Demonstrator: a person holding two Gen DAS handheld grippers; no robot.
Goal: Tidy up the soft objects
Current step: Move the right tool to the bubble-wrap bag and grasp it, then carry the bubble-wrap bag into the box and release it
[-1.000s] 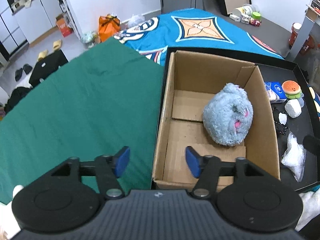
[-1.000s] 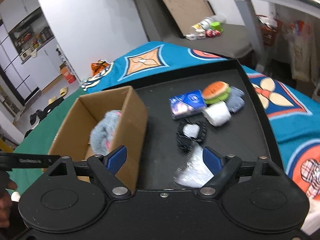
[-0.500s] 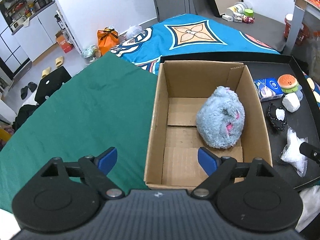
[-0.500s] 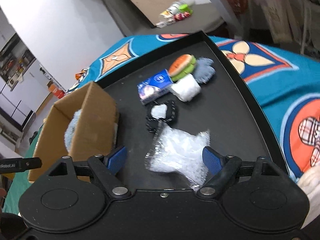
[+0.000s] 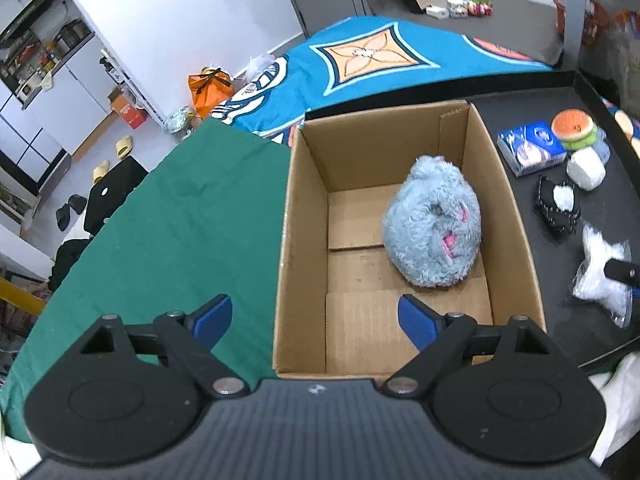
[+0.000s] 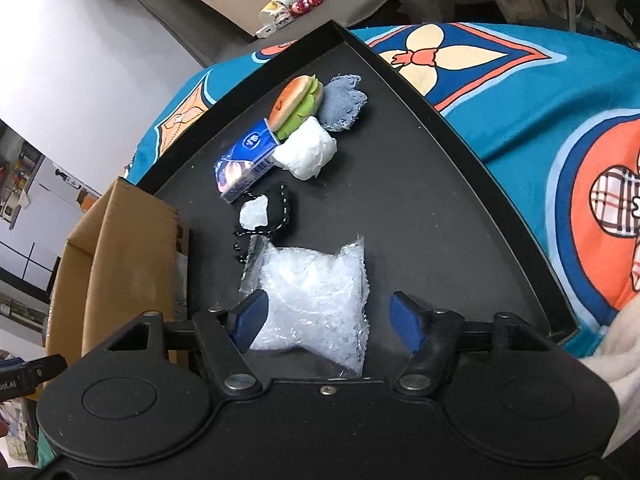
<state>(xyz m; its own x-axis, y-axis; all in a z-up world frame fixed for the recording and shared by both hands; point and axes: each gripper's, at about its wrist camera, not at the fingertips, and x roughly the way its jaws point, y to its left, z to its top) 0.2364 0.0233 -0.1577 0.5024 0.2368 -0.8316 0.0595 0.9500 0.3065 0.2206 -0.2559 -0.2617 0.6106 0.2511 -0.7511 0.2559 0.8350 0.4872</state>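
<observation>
R gripper (image 6: 325, 316) sits low over the crinkly clear plastic bag of white filling (image 6: 310, 300) on the black tray (image 6: 460, 208), blue fingers (image 6: 250, 316) spread wide w/ the bag's near half between them, nothing pinched yet. L finger looks to touch the bag's edge, R finger is apart from it. L gripper (image 5: 315, 320) hovers over the near end of the brown cardboard box (image 5: 304, 208), fingers spread too, holding nothing.

Handling, my guess: bag is v. light, squashy, film slippery & crackly, will collapse under squeeze, not fragile. Best to grab across the fat middle, not the thin sealed edge, so it bunches instead of sliding out.

Rest of the soft stuff lies further up the tray: black stitched pouch w/ a white lump on it (image 6: 268, 216), blue tissue pack (image 6: 246, 160), white foam-like roll (image 6: 308, 152), squishy burger toy (image 6: 294, 102), grey-blue denim scrap (image 6: 342, 104).

L wrist view alone shows the box inside: fluffy grey-blue plush w/ pink bits (image 5: 434, 226) lying at its R side, bare cardboard floor beside it, plus the green cloth (image 5: 180, 220) left of the box. R wrist view shows only the box's outer wall, but gives finger-to-bag spacing & the denim scrap clearly
</observation>
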